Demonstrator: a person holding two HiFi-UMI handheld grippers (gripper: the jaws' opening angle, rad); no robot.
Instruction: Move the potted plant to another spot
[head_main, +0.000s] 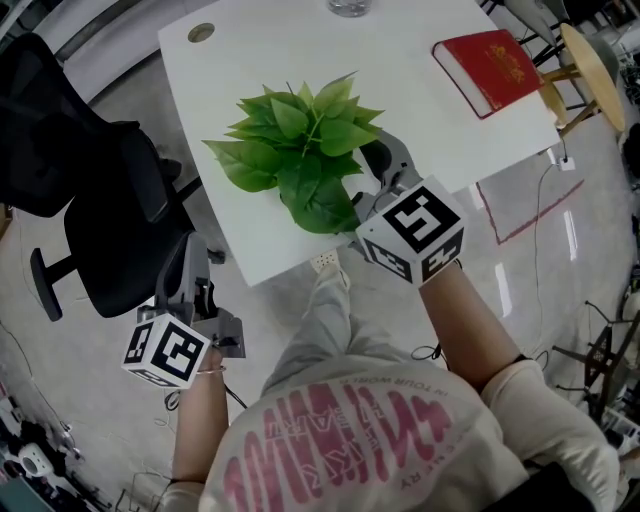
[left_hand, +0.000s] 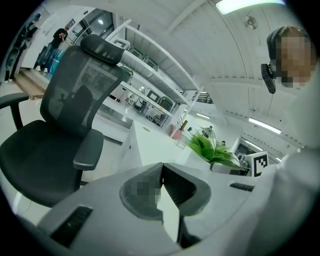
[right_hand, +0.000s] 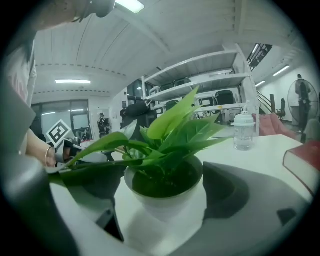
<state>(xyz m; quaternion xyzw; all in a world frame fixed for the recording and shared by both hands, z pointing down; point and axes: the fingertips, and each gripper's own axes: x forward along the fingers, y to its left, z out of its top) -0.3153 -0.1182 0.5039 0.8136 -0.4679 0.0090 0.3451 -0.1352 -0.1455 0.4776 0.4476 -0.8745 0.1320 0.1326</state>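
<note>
Potted plant (right_hand: 163, 196) sits near the table's (head_main: 250, 70) front edge, between the right claw's (head_main: 383, 172) spread jaws; left claw (left_hand: 161, 172), pressed together, is farther.

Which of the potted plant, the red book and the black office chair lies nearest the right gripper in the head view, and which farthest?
1. Potted plant, between the right gripper's open jaws, by the table's near edge.
2. Red book, at the table's far right corner.
3. Black office chair, off the table, on the left.
</note>
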